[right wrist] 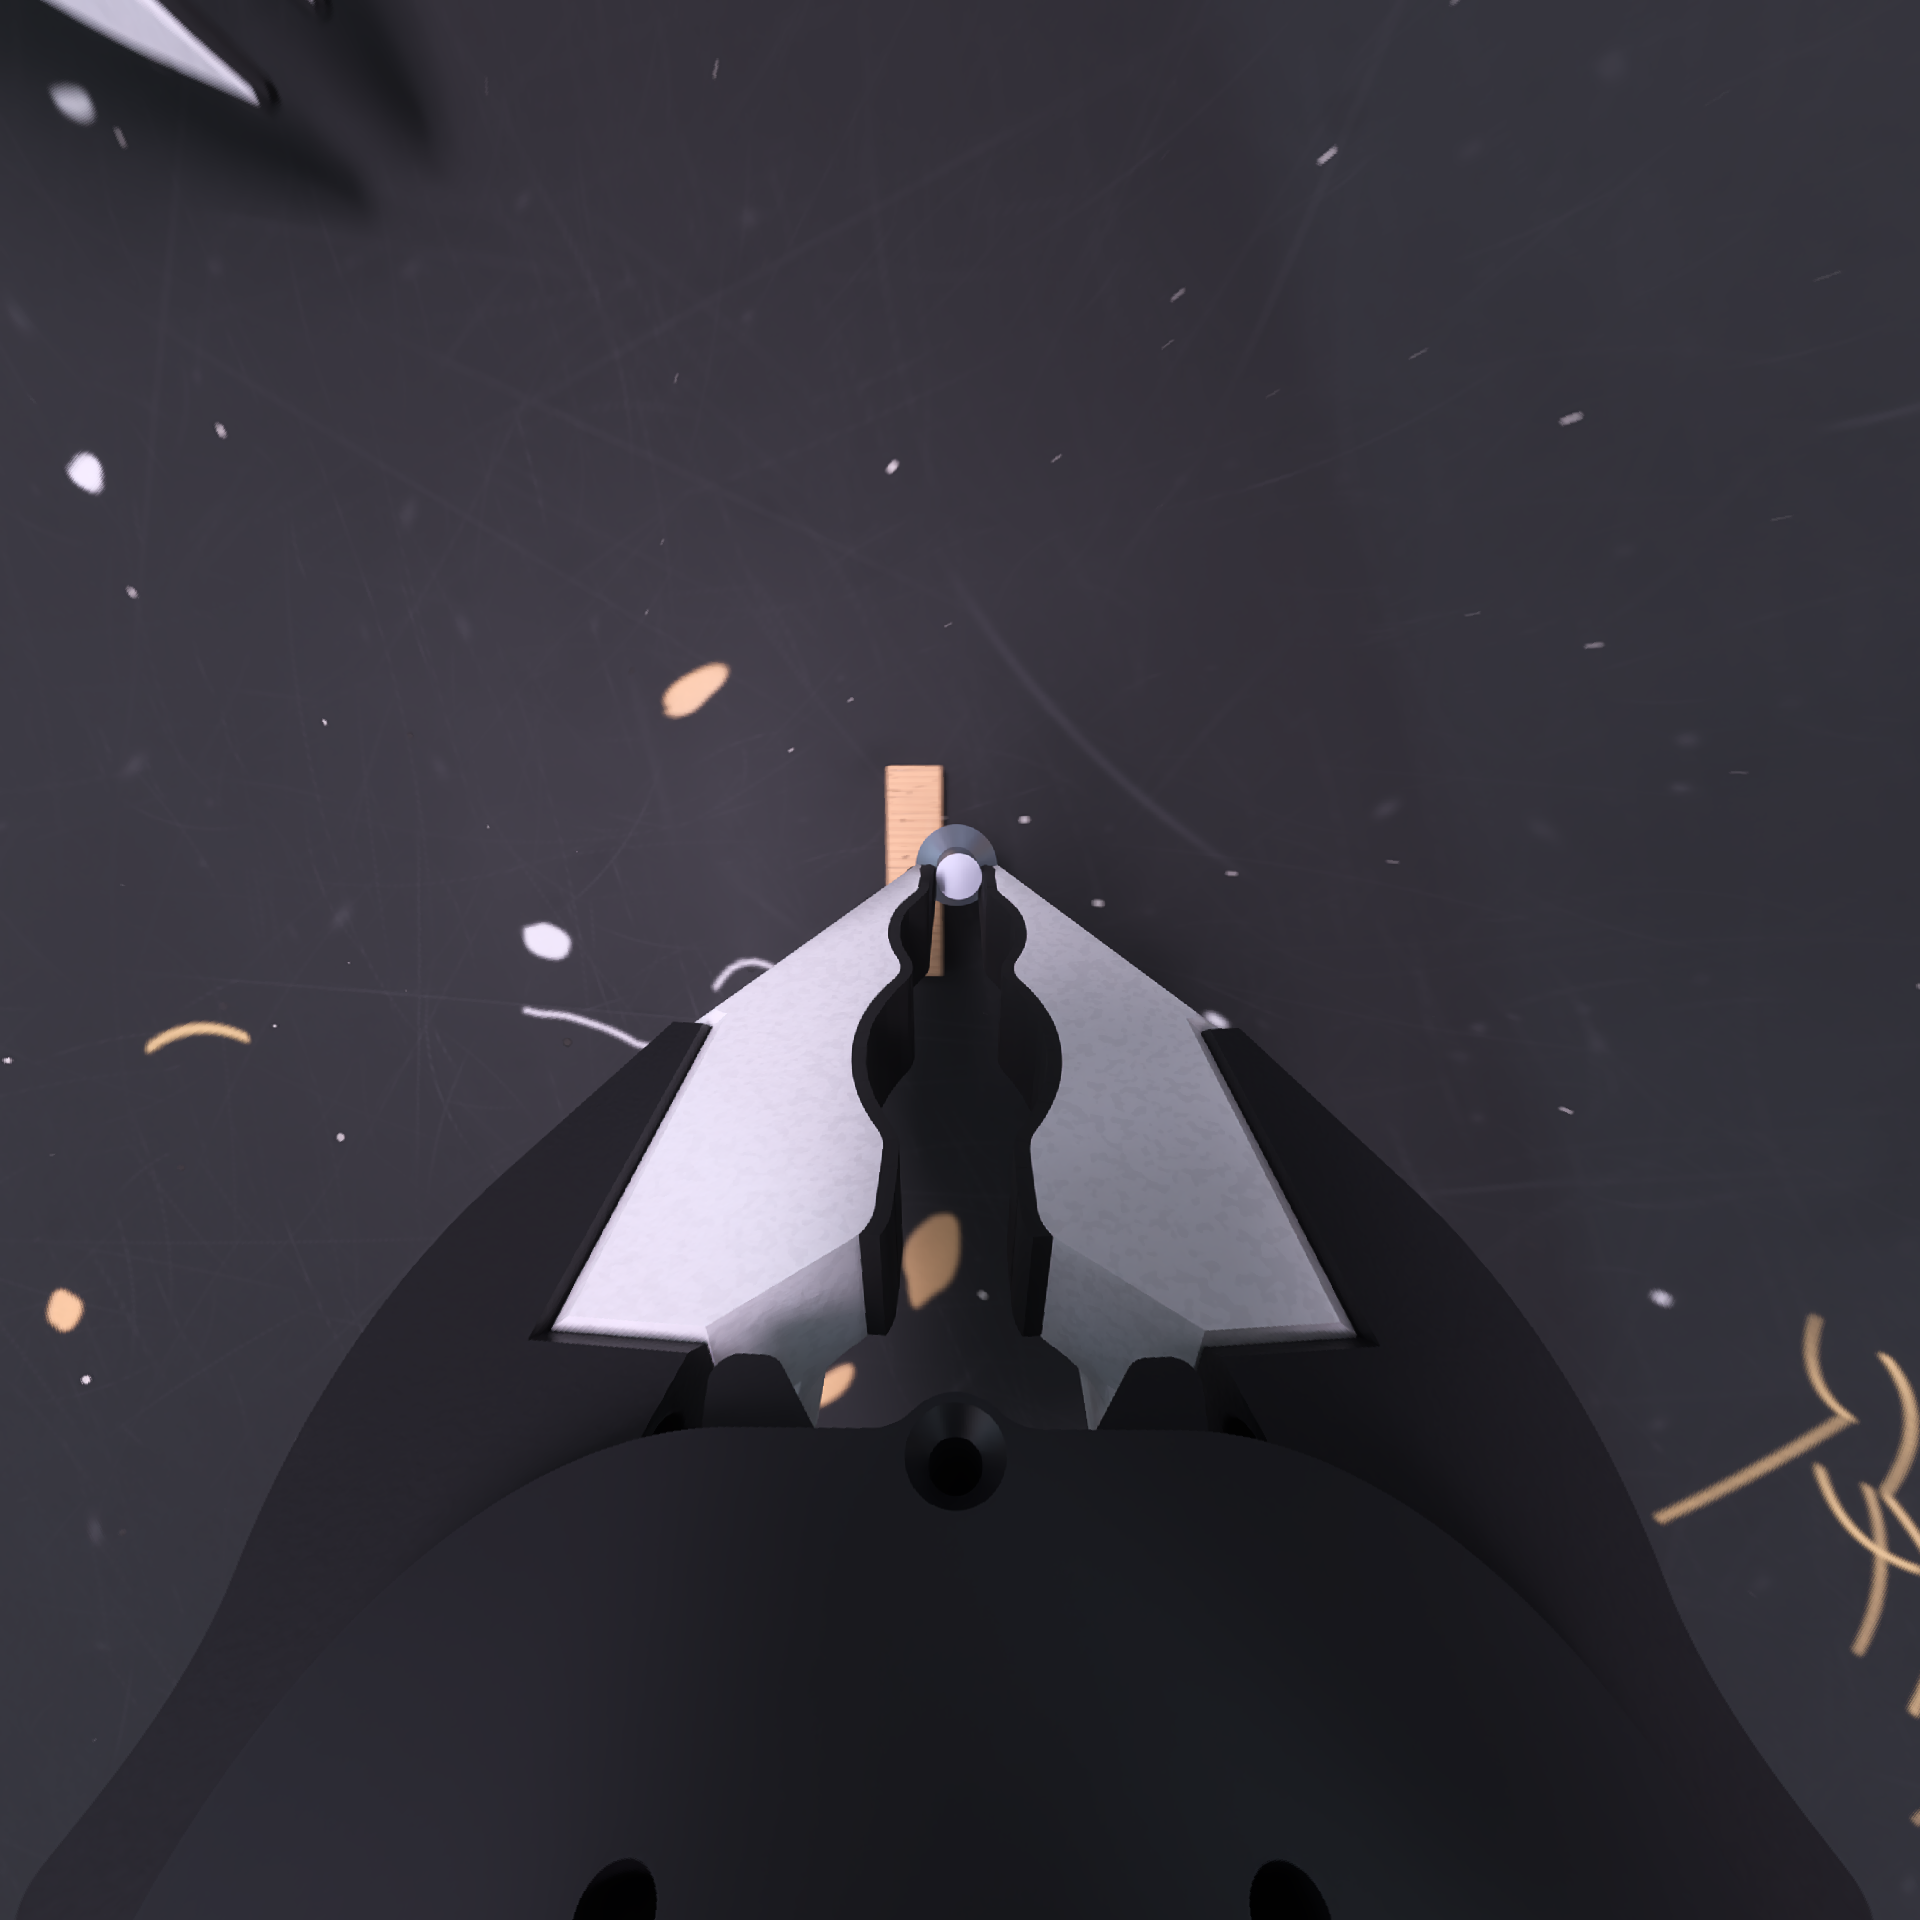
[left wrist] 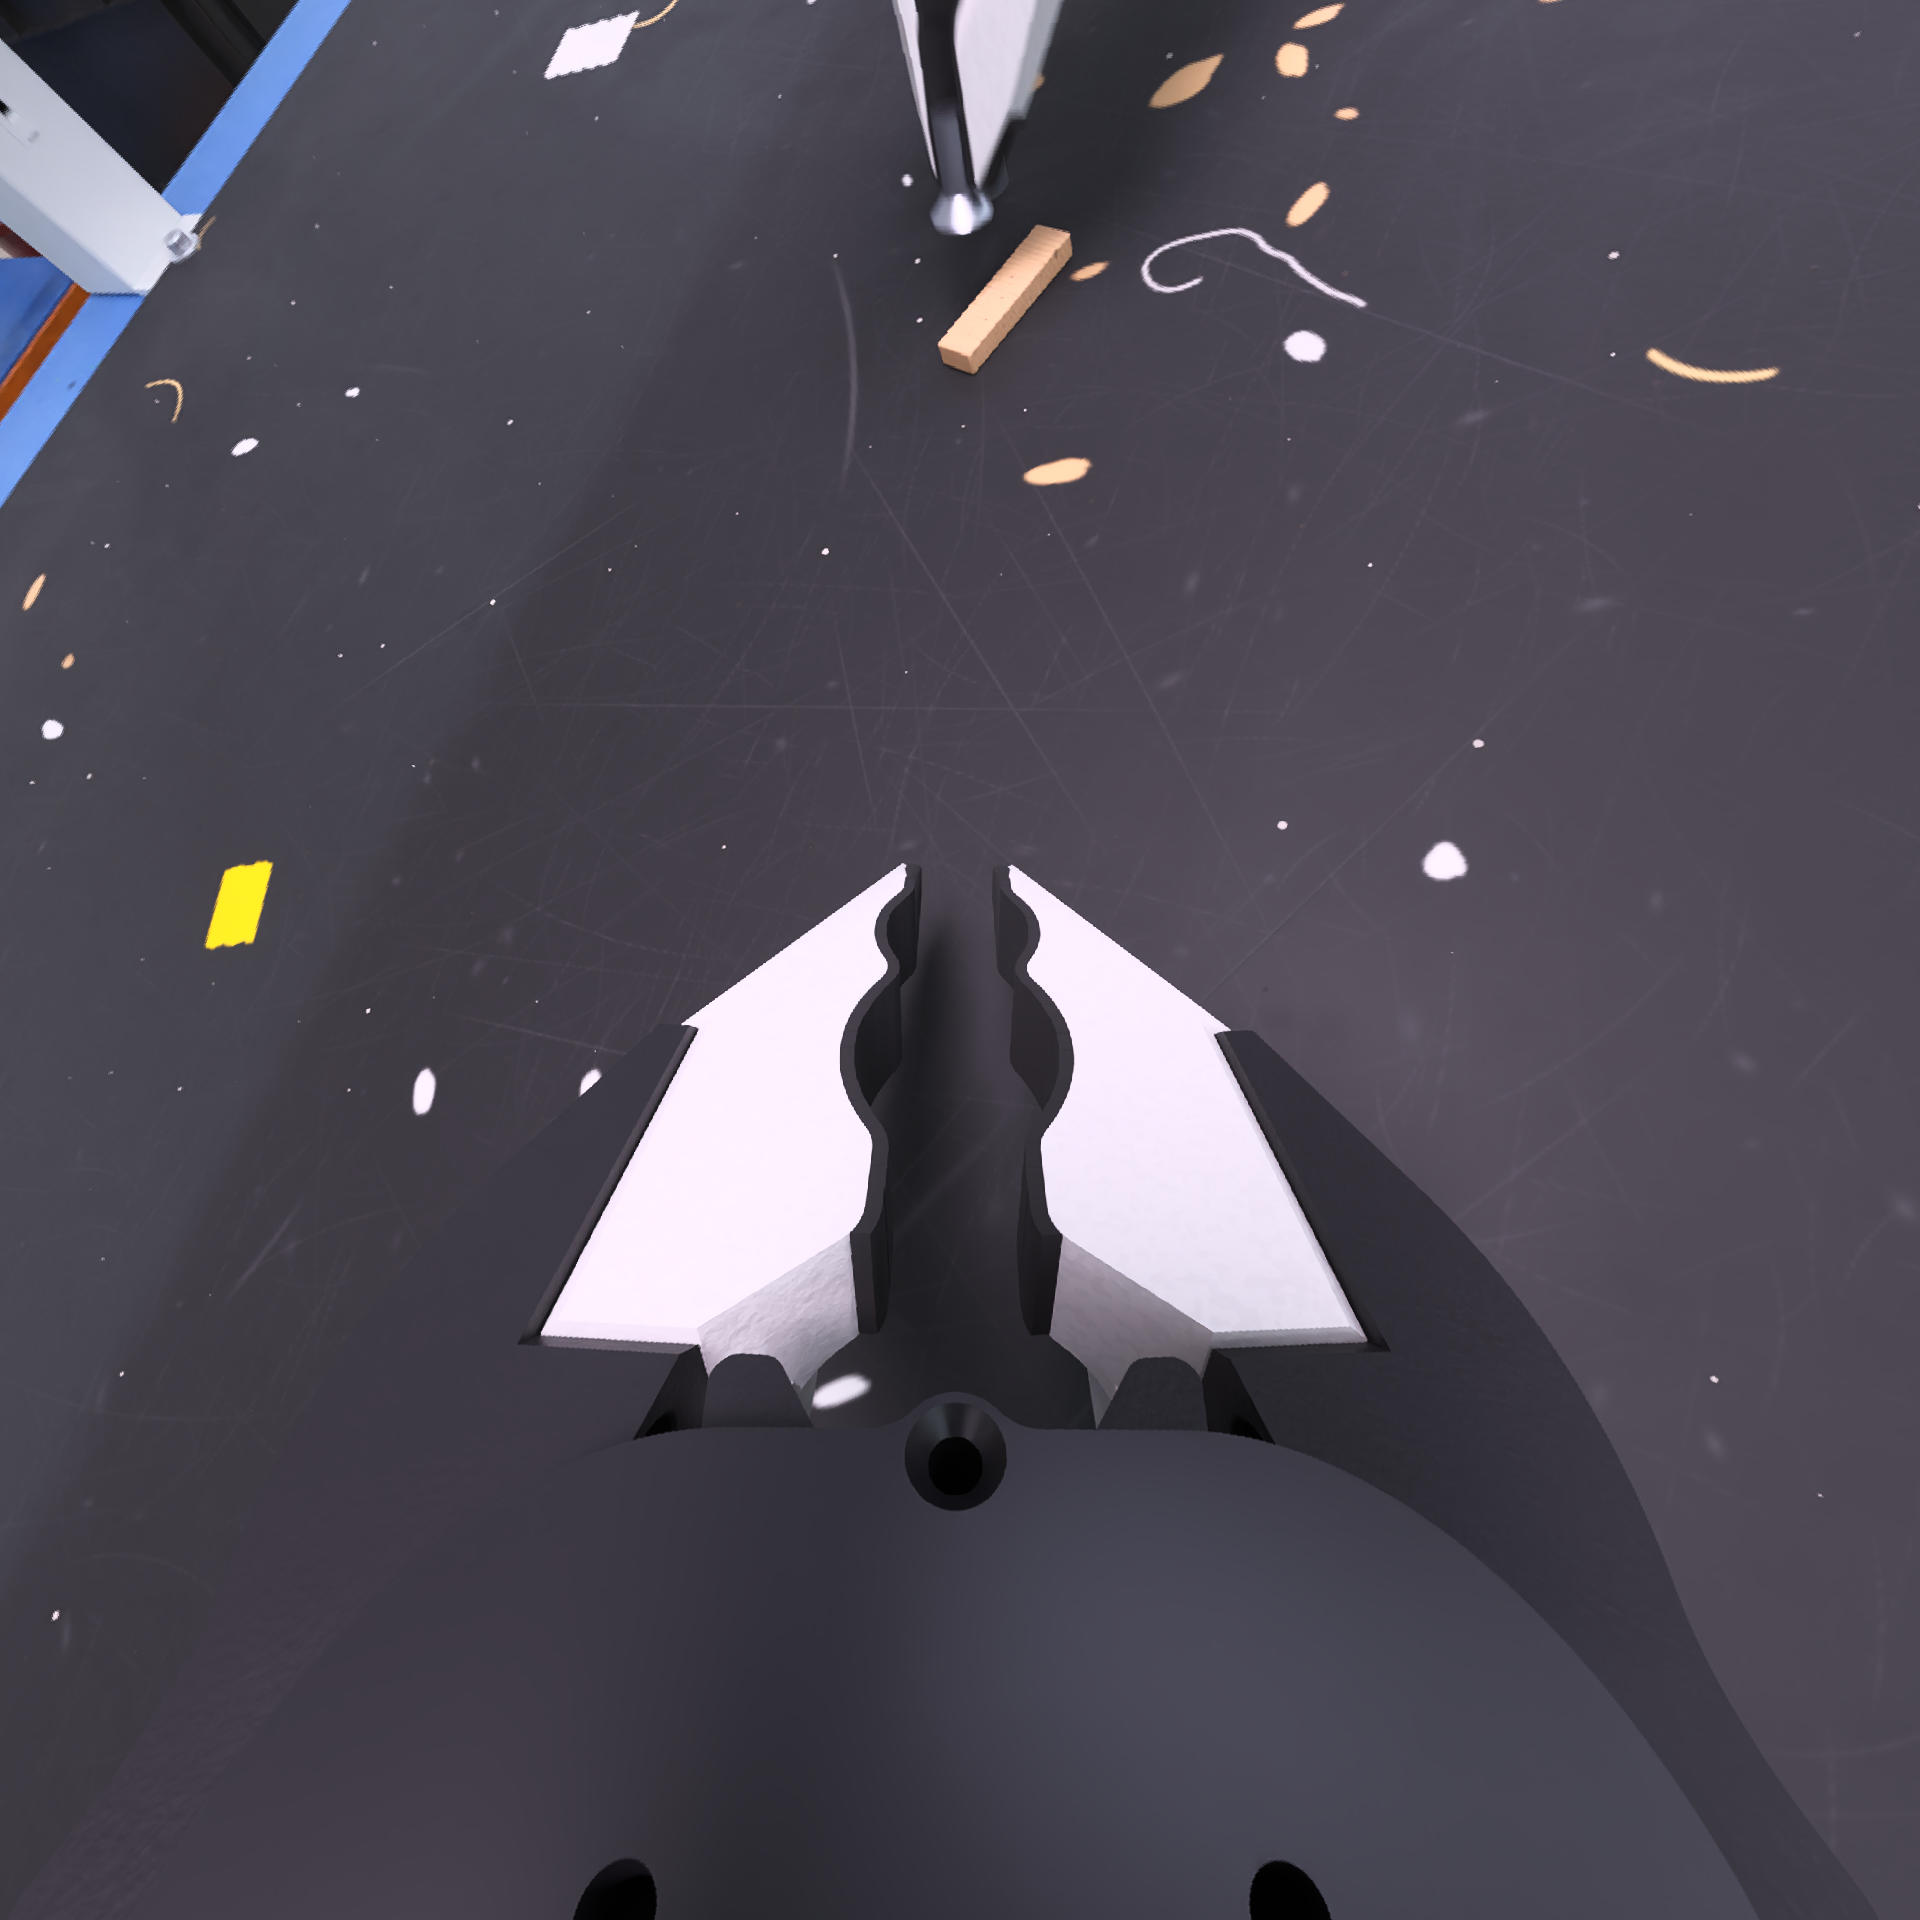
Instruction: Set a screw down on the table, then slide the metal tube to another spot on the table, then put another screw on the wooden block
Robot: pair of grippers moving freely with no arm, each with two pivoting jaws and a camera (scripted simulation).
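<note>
The wooden block (left wrist: 1003, 301) lies flat on the dark table, far ahead in the left wrist view. My right gripper (left wrist: 961, 156) hangs over its far end, shut on a silver screw (left wrist: 959, 211) held head down, just above and left of that end. In the right wrist view the right gripper (right wrist: 958, 881) pinches the screw (right wrist: 958, 876) at its tips, with the block (right wrist: 914, 821) below, slightly left. My left gripper (left wrist: 957, 873) is low over bare table; its jaws stand a narrow gap apart with nothing between them. The metal tube is not in view.
The table's blue edge (left wrist: 239, 135) and a grey metal bracket (left wrist: 83, 187) are at the far left. Yellow tape (left wrist: 239, 904), a white patch (left wrist: 590, 47), wood shavings (left wrist: 1184, 81) and paint specks lie flat on the table. One left gripper finger (right wrist: 156, 47) shows at top left.
</note>
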